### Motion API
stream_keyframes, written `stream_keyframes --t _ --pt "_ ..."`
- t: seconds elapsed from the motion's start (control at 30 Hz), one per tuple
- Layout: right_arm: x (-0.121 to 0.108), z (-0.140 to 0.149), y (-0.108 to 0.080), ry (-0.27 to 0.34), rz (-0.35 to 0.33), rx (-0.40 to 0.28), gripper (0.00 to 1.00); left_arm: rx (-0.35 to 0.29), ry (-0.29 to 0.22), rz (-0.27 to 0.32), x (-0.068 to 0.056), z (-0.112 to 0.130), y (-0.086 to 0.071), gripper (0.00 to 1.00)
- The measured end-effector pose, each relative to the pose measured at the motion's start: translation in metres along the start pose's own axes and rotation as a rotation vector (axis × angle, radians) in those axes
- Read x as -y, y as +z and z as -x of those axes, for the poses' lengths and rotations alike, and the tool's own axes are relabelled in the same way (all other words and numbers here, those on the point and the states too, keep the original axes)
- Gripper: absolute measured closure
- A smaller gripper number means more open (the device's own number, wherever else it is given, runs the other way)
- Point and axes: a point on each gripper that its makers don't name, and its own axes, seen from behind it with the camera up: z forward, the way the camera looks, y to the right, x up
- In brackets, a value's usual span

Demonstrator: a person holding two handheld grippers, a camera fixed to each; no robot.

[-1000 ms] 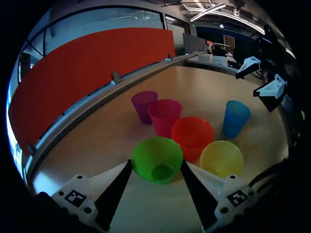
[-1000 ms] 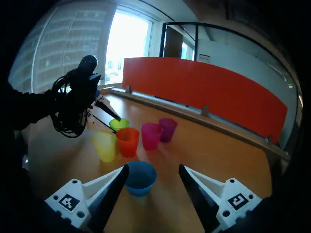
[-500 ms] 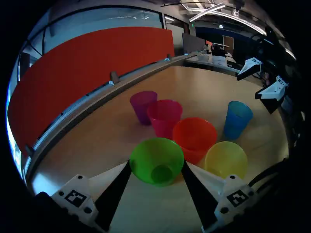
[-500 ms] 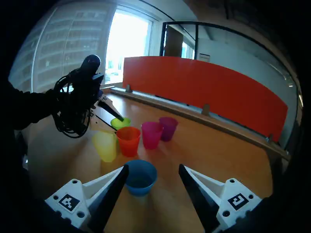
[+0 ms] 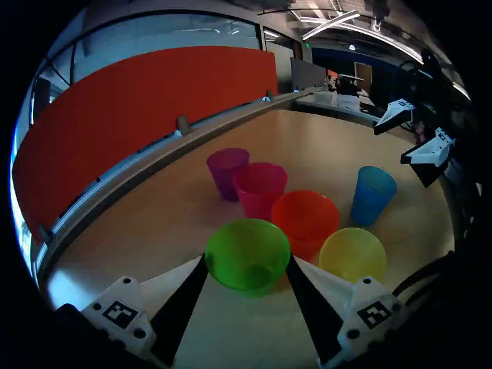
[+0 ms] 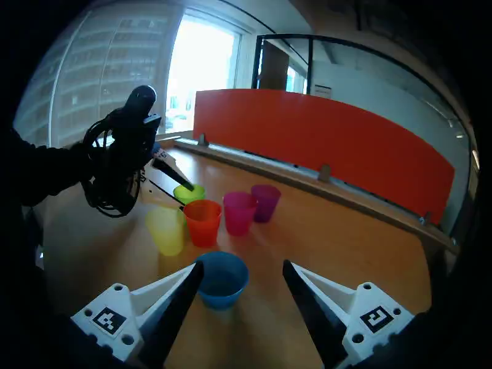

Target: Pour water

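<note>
Six cups [image 5: 259, 184] crowd the table [image 5: 344, 147]. The left gripper [image 5: 246, 258] flanks the green cup [image 5: 247, 246], fingers [image 5: 184, 295] against both sides — pinching or not, I cannot tell. The right gripper [image 6: 241, 264] is spread around the blue cup [image 6: 221, 283]. A tilted lift could knock the orange cup [image 5: 305, 215] just beside.

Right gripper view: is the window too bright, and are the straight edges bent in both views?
Right gripper view: the window is blown out to white and the sleeve before it reads almost black. Left gripper view: the background is dim, lit by ceiling strips. Both views: the fisheye bows the orange partition, yet the green cup is sharp.
</note>
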Motion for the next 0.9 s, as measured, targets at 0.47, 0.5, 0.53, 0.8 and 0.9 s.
stream_keyframes --t 0.47,0.5,0.53,0.8,0.9 --pt "0.003 -0.002 -0.001 -0.001 0.007 -0.015 0.00 -0.101 -0.045 -0.067 0.008 -0.016 -0.033 0.12" --pt "0.003 -0.002 -0.001 -0.001 0.007 -0.016 0.00 -0.107 -0.048 -0.072 0.008 -0.017 -0.036 0.12" --pt "0.004 -0.002 -0.001 0.000 0.007 -0.017 0.01 -0.117 -0.050 -0.075 0.008 -0.018 -0.040 0.12" --pt "0.006 -0.001 0.000 -0.001 0.009 -0.022 0.00 -0.200 -0.063 -0.110 0.006 -0.031 -0.072 0.12" --pt "0.007 -0.002 0.000 -0.003 0.010 -0.024 0.00 -0.231 -0.061 -0.125 0.002 -0.037 -0.086 0.12"
